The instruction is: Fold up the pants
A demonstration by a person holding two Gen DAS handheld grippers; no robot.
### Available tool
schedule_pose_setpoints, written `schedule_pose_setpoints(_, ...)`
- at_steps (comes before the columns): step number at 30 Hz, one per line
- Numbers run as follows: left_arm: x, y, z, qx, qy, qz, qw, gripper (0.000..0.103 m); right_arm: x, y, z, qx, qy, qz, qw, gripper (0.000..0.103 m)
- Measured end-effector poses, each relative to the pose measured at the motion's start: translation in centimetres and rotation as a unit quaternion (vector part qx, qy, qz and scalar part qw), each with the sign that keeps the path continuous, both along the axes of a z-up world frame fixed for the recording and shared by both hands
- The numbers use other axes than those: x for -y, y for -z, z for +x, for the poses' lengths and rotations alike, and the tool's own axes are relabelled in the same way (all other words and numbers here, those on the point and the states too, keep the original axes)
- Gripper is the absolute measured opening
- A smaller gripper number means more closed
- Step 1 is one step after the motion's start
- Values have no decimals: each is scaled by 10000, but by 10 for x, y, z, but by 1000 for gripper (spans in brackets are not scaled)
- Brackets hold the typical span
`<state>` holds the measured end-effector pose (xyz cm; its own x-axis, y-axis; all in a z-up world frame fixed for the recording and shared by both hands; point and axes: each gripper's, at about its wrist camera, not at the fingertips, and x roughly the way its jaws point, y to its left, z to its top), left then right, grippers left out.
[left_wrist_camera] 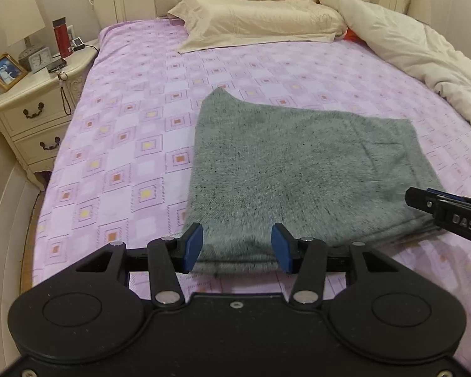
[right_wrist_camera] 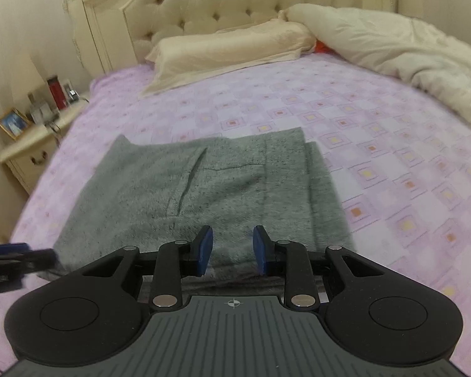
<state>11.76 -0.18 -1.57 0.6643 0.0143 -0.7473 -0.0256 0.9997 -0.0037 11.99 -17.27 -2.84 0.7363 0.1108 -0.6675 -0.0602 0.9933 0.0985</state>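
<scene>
Grey speckled pants (left_wrist_camera: pixel 292 169) lie folded into a flat stack on the purple checked bedsheet (left_wrist_camera: pixel 125 132). My left gripper (left_wrist_camera: pixel 237 248) hovers over the stack's near left edge, its blue pads wide apart and pressing on nothing. The right gripper (left_wrist_camera: pixel 449 210) enters this view from the right, over the near right corner. In the right wrist view the pants (right_wrist_camera: pixel 204 188) show a pocket seam and a layered right edge. There my right gripper (right_wrist_camera: pixel 232 251) stands open over the near edge, fabric showing through the gap. The left gripper (right_wrist_camera: pixel 15 260) shows blurred at the left.
A cream pillow (left_wrist_camera: pixel 254 19) and a rumpled cream duvet (left_wrist_camera: pixel 408 50) lie at the head and right side of the bed. A nightstand (left_wrist_camera: pixel 31 106) at the left holds a lamp, a clock, a red bottle and a framed photo. Bare sheet surrounds the pants.
</scene>
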Motion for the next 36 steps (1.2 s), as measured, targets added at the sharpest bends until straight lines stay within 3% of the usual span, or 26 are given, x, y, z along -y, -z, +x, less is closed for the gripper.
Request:
schedule_pose_setpoints(3, -4, -9, -14, 44, 17, -106, 9999, 57, -7, -13, -9, -8, 231, -482, 9986, 28)
schedule_pose_setpoints(7, -9, -17, -26, 101, -3, -153, 9998, 57, 3, -31, -27, 81, 85, -141, 9998, 28)
schedule_pose_setpoints(12, -7, -23, -37, 182, -46, -159, 9997, 58, 4, -42, -49, 186, -57, -129, 9997, 28)
schedule_pose_setpoints(18, 1, -23, -50, 237, 36, -95, 9997, 62, 5, -38, -53, 321, -22, 224, 9992, 28)
schedule_pose_setpoints(28, 6, -19, -52, 154, -58, -69, 9998, 62, -9, -19, -39, -146, 1, -120, 9998, 28)
schedule_pose_setpoints(36, 6, -18, -48, 170, -57, 46, 9998, 62, -9, -17, -41, -160, 3, -99, 9998, 28)
